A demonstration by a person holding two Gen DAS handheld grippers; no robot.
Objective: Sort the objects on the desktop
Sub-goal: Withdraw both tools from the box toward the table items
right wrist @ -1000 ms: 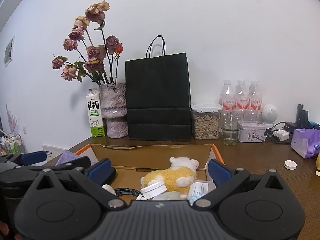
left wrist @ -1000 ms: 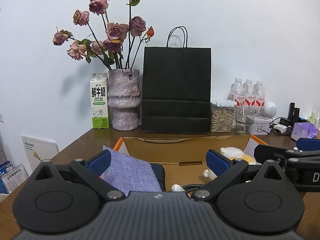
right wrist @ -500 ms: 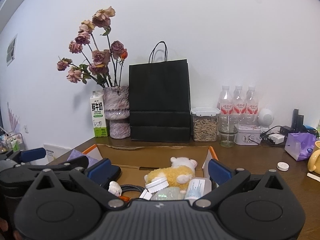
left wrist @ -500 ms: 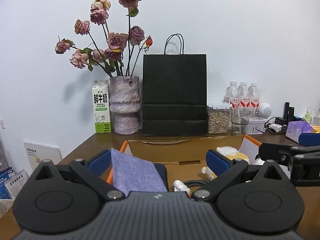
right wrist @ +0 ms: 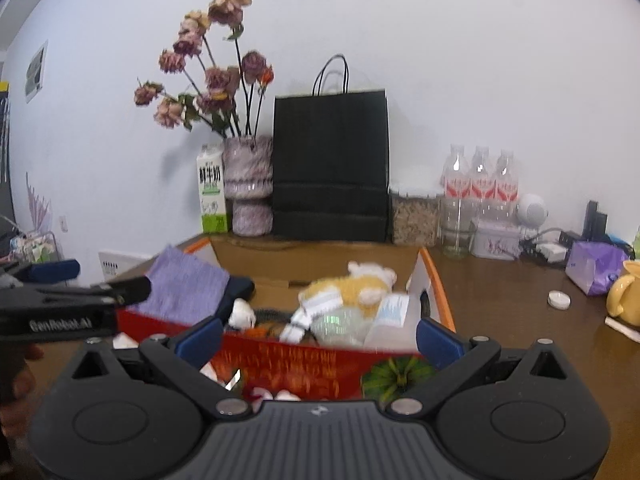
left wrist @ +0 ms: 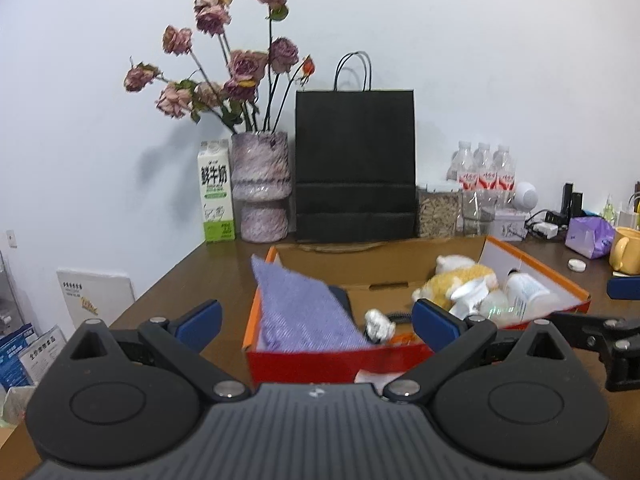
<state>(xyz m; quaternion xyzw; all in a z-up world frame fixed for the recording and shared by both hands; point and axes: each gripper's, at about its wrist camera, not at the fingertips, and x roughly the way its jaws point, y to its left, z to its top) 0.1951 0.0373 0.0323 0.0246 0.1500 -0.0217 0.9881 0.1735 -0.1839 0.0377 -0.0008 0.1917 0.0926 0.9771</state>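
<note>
On the desk (left wrist: 192,268) both claws hover just short of the red-orange box (left wrist: 320,360), spread wide, nothing between the pads. Left claw (left wrist: 316,320) lines up with the box's left half, where a purple cloth pouch (left wrist: 304,308) leans on the left wall, tilted, over a dark item. Mid-box: small white crumpled thing (left wrist: 376,322) and a dark coiled cable, partly hidden. Right half holds a yellow plush toy (right wrist: 348,288), white bottle (right wrist: 390,312) and a clear greenish item, piled touching; blur hides the edges. Right claw (right wrist: 318,338) sits in front of the near wall, with a green pumpkin-like object (right wrist: 394,372) just outside the box below it. Loose on the desk at far right: white cap (right wrist: 559,300), purple tissue pack (right wrist: 596,266), yellow mug (right wrist: 624,298). Likely step: choosing the next pick. Advice: drop straight over one item, keep pads clear of the box wall, take the plush across its body, avoid snagging the cable, keep claws from crossing.
</note>
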